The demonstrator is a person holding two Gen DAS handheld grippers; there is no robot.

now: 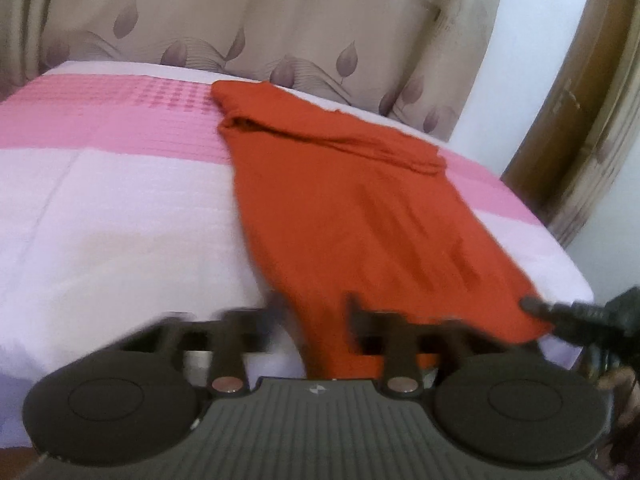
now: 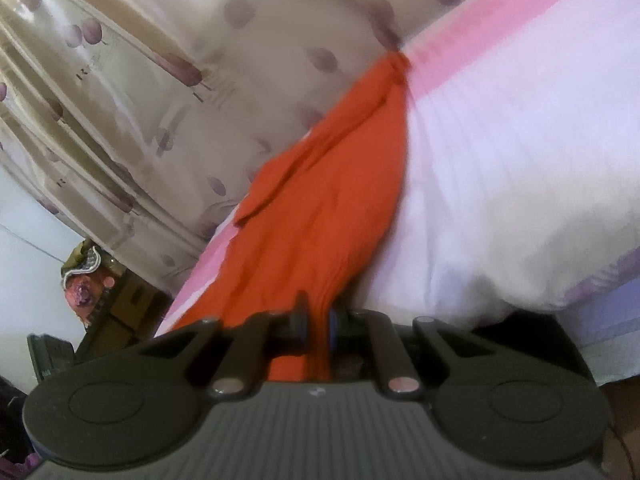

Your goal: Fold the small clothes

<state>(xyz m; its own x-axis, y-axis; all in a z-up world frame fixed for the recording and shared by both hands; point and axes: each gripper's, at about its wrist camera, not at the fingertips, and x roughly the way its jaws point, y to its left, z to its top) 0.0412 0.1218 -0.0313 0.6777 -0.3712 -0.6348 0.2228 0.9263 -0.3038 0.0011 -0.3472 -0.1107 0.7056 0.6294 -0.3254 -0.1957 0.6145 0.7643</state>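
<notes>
Orange garment [image 1: 344, 200] lies between the spread left gripper [image 1: 316, 308], its corner pinched by the right gripper [image 2: 318, 320].

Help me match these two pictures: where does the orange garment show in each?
Left wrist view: orange garment runs from upper middle down to the bottom centre, lying on the bed.
Right wrist view: orange garment runs diagonally from upper middle to the bottom centre, pinched in the right claw.
Shared landmark: the leaf-print curtain behind the bed.
</notes>
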